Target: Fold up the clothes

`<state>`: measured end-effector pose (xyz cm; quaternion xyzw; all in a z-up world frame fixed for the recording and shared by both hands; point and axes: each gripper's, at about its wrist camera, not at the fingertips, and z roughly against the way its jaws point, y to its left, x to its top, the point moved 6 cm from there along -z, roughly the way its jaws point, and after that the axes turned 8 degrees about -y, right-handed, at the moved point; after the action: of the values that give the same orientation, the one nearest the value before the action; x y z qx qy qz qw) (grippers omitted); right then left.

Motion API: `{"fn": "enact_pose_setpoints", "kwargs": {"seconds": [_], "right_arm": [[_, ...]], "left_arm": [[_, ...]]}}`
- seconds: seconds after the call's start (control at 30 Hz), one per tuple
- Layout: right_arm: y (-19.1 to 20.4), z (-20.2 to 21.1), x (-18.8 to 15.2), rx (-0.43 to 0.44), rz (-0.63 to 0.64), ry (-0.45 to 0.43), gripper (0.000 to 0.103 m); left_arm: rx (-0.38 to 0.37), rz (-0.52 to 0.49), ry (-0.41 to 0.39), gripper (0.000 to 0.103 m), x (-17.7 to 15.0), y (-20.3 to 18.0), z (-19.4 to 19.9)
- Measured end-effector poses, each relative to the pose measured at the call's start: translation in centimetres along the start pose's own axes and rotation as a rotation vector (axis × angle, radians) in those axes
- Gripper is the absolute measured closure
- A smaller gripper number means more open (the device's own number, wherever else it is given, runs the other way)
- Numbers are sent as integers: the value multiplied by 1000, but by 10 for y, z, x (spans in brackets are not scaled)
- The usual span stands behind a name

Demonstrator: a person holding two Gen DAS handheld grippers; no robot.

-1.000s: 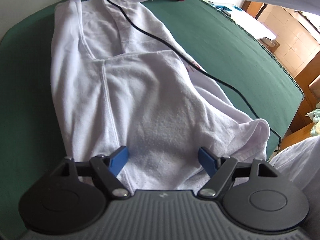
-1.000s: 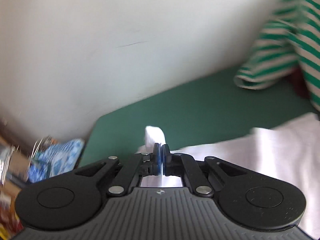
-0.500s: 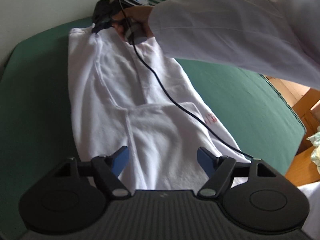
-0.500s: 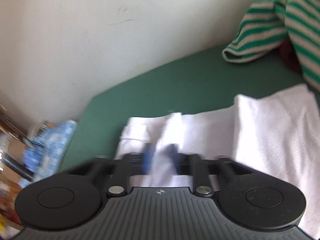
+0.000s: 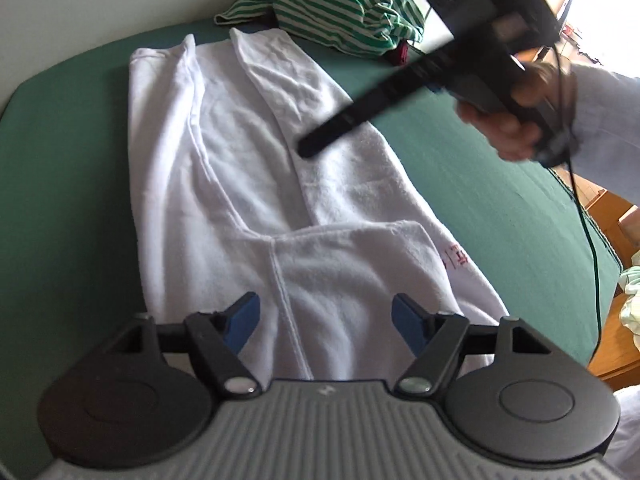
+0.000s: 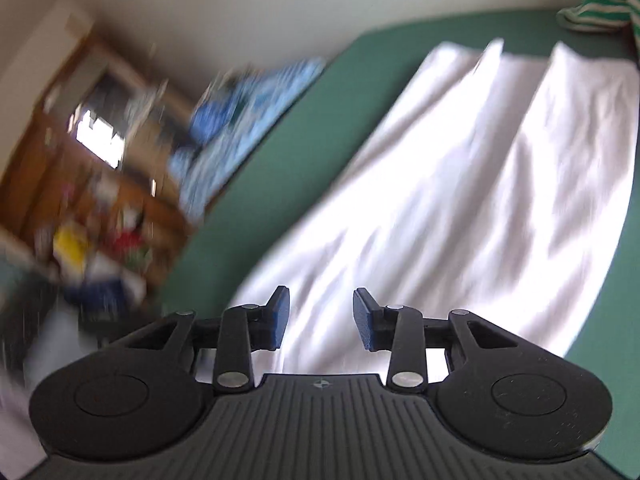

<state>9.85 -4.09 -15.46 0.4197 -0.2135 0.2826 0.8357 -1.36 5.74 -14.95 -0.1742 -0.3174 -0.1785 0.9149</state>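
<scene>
Left wrist view: left gripper [image 5: 326,322] low in the picture, blue pads [image 5: 242,322] spread wide, nothing pinched between them, hovering over the near end of a white garment [image 5: 224,168]. Garment laid lengthwise on a green table cover [image 5: 64,152], running from the near edge to the far side; long folds along its length, and the near part doubled back over itself with a stitched seam down the middle. Small red marking [image 5: 456,258] on the cloth near its right edge. At the far end, touching or just beside the white cloth, a crumpled green-and-white striped garment [image 5: 332,8]. Upper right: a hand [image 5: 510,124] in a pale sleeve [image 5: 604,136] gripping the handle of the right gripper [image 5: 308,148], seen blurred from the side, its dark fingers slanting down above the middle of the white cloth, apparently clear of it. Black cable [image 5: 590,248] trailing from that hand down over the table's right side. Wooden furniture [image 5: 618,364] beyond the table's right edge.

Right wrist view: heavily blurred. Right gripper [image 6: 322,322] with jaws partway apart and opening, pads [image 6: 280,318] holding nothing, only white garment [image 6: 460,200] showing behind the gap. Cloth stretching away toward the upper right on the green table cover [image 6: 304,148]. Striped garment [image 6: 600,4] in the top right corner. Left of the table, smeared blue patterned fabric [image 6: 240,116] and a wooden shelf [image 6: 80,168] with cluttered items too blurred to tell apart.
</scene>
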Motion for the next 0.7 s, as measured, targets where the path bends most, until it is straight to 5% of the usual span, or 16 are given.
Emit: {"fn": "enact_pose_setpoints", "kwargs": {"seconds": [0.13, 0.2, 0.23, 0.27, 0.4, 0.53, 0.7], "right_arm": [[12, 15, -62, -34, -26, 55, 65], [13, 18, -68, -51, -29, 2, 67], [12, 15, -68, -56, -41, -10, 75], [14, 13, -68, -65, -28, -8, 97], [35, 12, -59, -97, 88, -17, 98], [44, 37, -52, -101, 73, -60, 98], [27, 15, -75, -179, 46, 83, 97]], "left_arm": [[-14, -7, 30, 27, -10, -8, 1], [-14, -9, 47, 27, -14, -10, -1], [-13, -10, 53, 27, -17, -11, -1], [-11, -11, 59, 26, -19, -12, -1], [-13, -13, 62, 26, -26, -16, 3], [-42, -2, 63, 22, -34, -21, 7], [-37, -45, 85, 20, -45, -30, 4]]}}
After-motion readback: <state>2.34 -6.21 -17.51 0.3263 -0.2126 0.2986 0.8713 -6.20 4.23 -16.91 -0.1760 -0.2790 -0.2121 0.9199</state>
